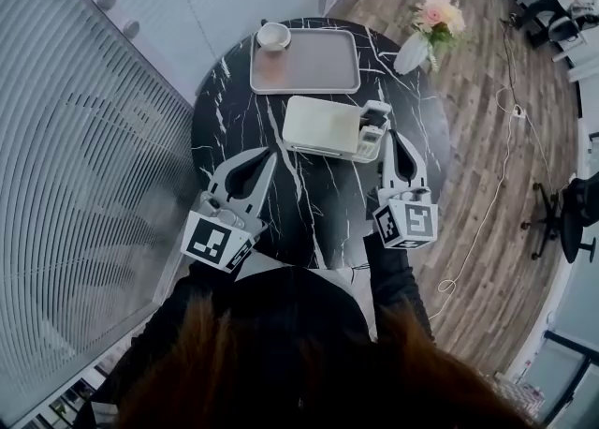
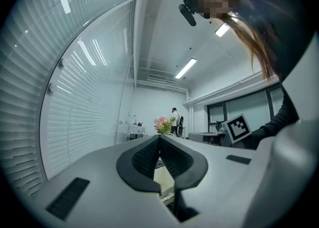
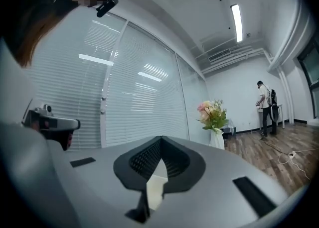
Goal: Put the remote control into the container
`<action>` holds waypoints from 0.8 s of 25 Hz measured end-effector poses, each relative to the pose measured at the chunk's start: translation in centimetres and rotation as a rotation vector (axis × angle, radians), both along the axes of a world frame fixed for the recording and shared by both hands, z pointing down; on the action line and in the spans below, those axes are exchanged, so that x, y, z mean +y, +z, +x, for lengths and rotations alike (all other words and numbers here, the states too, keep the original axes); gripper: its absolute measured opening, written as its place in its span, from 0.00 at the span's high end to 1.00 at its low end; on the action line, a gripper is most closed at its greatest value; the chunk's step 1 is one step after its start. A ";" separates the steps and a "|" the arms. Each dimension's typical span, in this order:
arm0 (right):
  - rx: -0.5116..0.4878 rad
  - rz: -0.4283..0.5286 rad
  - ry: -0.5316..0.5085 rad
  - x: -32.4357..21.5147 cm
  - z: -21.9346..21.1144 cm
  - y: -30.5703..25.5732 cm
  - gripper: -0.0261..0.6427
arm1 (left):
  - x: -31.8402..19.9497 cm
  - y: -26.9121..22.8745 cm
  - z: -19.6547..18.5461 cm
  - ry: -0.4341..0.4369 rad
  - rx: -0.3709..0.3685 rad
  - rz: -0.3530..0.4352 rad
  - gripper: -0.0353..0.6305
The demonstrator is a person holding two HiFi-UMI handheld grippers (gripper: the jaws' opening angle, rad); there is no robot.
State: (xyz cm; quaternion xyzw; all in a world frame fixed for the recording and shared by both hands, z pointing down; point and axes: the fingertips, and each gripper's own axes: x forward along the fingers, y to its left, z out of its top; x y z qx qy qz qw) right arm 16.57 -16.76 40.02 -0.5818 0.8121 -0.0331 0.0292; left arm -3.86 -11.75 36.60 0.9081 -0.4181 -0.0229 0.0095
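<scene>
Found rt gripper (image 1: pixel 394 140) clenched, jaws tip to tip, nothing btwn them. Logged its tips just beside remote control (image 1: pixel 372 132); can't tell whether touching. Placed remote control at rt end of white container (image 1: pixel 318 125), lying lengthwise, dark end away from person; looks seated in container, exact slot not clear. Marked container mid-way across round black marble table (image 1: pixel 234 109). Found lt gripper (image 1: pixel 270 161) clenched too, empty, near container's near-left corner, apart from it. Noted grey tray (image 1: pixel 318 66) just beyond container, w/ white cup (image 1: pixel 273 36) on its far-left corner. Noted white vase (image 1: pixel 410 54) w/ pink flowers at table's rt edge. Saw blinds (image 1: pixel 84 184) along lt side.
</scene>
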 end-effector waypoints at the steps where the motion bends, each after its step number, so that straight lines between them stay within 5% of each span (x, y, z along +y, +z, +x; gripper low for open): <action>1: -0.004 -0.004 -0.016 0.7 -0.6 -0.3 0.94 | 0.1 0.0 0.2 0.005 0.002 0.001 0.93; 20: -0.015 0.044 -0.232 9.0 -8.1 -3.2 0.94 | 2.8 -0.4 1.8 0.070 0.016 0.013 0.93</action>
